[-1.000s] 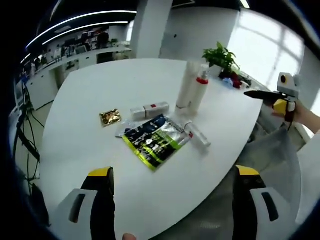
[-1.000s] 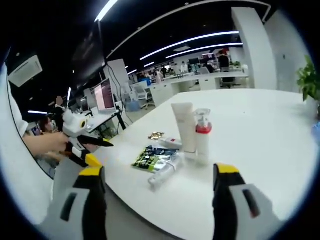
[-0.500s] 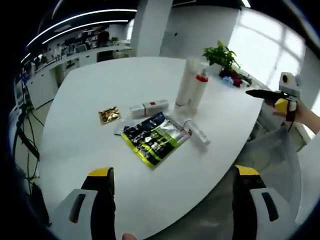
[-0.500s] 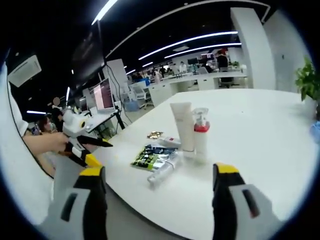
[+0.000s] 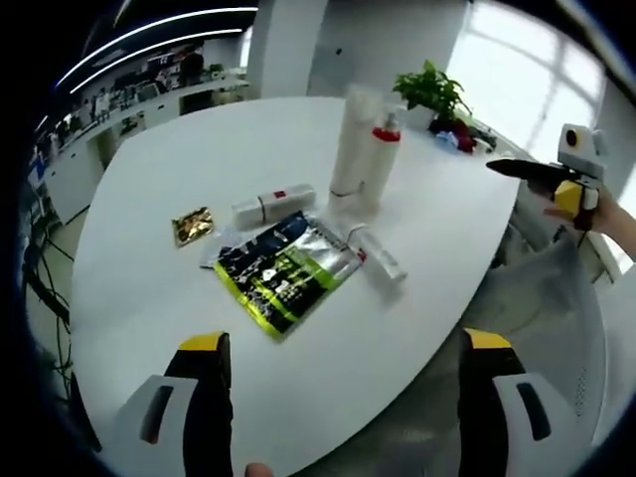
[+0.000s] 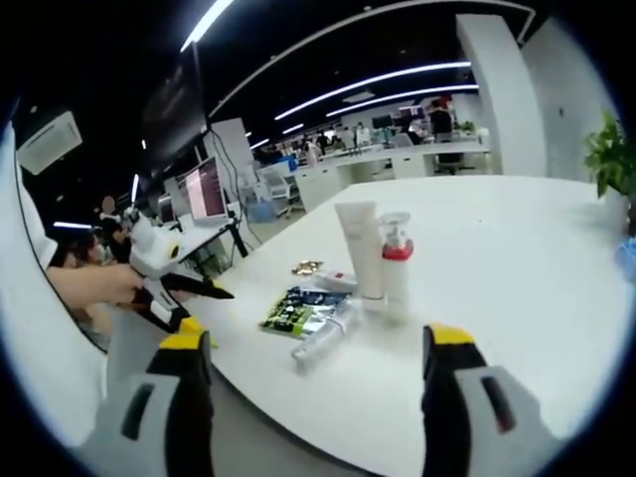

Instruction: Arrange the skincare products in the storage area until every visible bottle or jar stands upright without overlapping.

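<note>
On the white table [image 5: 149,288] in front of you, the largest item is the green and black pouch [image 5: 283,270], lying flat near the edge closest to your left gripper [image 5: 338,397]. Behind it two products stand upright and touching: a white tube [image 5: 350,144] on its cap and a pump bottle [image 5: 378,157] with a red collar. In the right gripper view the same pair, tube [image 6: 358,248] and bottle [image 6: 396,260], sits past the pouch [image 6: 300,310]. A clear tube [image 5: 376,253] lies on its side just beside the pouch, and a small white tube [image 5: 270,204] with a red band lies flat behind the pouch; a gold sachet [image 5: 192,225] rests near it, apart from the rest. Nothing stands between your jaws and these items. Your left gripper's jaws are spread wide over the table edge, holding nothing. Your right gripper [image 6: 308,397] is likewise spread and empty, off the table's edge. The left gripper view catches your right gripper [image 5: 537,177] out at the far right, in your hand [image 5: 618,214], with a potted plant [image 5: 429,91] behind the bottles. The right gripper view shows your left gripper [image 6: 189,290] at its left, an office with desks and a monitor [image 6: 207,189] beyond, and the clear tube [image 6: 323,336] nearest the edge.
</note>
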Motion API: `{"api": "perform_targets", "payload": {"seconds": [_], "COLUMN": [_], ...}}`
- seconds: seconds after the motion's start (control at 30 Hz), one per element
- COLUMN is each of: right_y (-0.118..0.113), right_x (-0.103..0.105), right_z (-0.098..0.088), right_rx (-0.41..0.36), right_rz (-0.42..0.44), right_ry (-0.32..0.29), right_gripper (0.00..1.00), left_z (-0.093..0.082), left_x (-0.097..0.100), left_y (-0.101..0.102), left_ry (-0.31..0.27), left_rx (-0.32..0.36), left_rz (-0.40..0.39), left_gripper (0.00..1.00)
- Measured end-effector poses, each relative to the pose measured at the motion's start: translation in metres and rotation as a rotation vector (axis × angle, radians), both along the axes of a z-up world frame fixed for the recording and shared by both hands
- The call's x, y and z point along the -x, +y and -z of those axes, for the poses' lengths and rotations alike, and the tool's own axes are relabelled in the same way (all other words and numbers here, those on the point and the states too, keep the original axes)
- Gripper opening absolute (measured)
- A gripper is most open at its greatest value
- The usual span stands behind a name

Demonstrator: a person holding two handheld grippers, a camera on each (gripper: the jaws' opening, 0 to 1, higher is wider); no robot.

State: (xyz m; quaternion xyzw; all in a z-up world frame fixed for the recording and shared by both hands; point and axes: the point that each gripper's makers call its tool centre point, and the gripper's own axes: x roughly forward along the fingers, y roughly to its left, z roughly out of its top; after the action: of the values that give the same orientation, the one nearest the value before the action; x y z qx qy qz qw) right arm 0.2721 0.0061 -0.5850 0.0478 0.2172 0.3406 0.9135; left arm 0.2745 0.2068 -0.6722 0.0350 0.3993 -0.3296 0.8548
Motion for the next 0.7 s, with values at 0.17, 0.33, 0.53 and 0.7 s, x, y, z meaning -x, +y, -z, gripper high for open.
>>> {"api": "perform_targets", "payload": {"seconds": [0.17, 0.33, 0.53, 0.7], "right_y": [-0.003, -0.009, -0.015, -0.02], "right_x": [0.002, 0.003, 0.005, 0.007], "right_z": [-0.002, -0.002, -0.002, -0.001], "right_rx": [-0.004, -0.002, -0.007, -0.01], "right_rz": [0.005, 0.021, 0.04, 0.053], "right_ry": [-0.005, -0.005, -0.004, -0.002], "right_gripper": [0.88, 0.88, 0.88, 0.88], "left_z": [0.001, 0.008, 0.014, 0.019], "left_x": [-0.007, -0.011, -0.013, -0.014], "left_y": [-0.012, -0.022, -0.036, -0.051], "left_ry": [0.005, 0.038, 0.067, 0.091], "left_rx": [-0.005, -0.037, -0.054, -0.048], "left_rz": [0.015, 0.05, 0.08, 0.102], "left_gripper": [0.9, 0.87, 0.83, 0.82]}}
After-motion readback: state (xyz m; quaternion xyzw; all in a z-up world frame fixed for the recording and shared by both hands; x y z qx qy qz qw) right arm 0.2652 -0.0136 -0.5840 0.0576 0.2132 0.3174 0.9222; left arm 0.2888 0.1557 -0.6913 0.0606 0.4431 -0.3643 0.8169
